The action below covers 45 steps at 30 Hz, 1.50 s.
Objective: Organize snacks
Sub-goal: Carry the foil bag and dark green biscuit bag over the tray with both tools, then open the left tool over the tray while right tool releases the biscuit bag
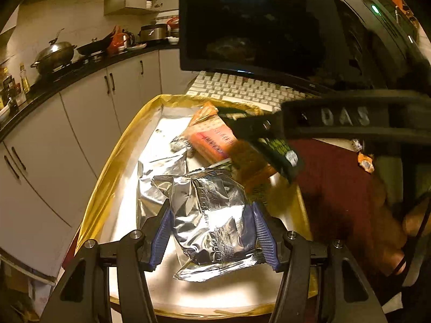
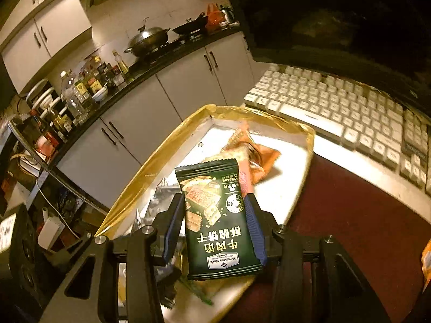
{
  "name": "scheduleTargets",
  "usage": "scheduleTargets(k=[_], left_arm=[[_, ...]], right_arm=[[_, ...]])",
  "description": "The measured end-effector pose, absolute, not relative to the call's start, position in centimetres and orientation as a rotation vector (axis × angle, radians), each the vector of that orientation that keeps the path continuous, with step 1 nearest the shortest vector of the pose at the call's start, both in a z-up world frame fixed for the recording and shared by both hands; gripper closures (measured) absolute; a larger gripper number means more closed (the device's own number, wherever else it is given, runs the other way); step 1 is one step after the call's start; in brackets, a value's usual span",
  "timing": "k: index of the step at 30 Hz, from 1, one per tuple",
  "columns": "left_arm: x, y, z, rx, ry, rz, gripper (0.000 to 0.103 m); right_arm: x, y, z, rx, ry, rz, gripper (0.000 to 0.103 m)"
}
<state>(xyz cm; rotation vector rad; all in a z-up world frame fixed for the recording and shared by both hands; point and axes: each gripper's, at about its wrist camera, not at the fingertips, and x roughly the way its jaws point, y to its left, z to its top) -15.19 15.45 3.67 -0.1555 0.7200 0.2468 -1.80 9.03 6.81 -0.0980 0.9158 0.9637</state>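
Observation:
A gold-rimmed white tray holds several snack packets. My left gripper is shut on a silver foil packet just above the tray's near end. My right gripper is shut on a dark green biscuit packet and holds it above the tray; in the left wrist view the right gripper reaches in from the right with the green packet. An orange packet and another orange wrapper lie at the tray's far end. A second silver packet lies in the middle.
A white keyboard and a dark monitor stand right behind the tray. A dark red cloth covers the table to the right, with small orange sweets on it. Kitchen cabinets and a cluttered counter lie to the left.

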Motion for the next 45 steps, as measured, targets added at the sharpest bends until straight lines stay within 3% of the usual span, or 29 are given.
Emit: scheduleTargets(k=[19,45], left_arm=[[-15.5,13.0,2.7,0.031,0.664,0.332,0.042],[-15.6,10.1,2.4,0.156,0.622,0.414,0.041]], right_arm=[[0.2,18.1,5.9,-0.273,0.925,1.044,0.058],[-1.0,19.3,4.2,-0.373,0.899,1.030,0.058]])
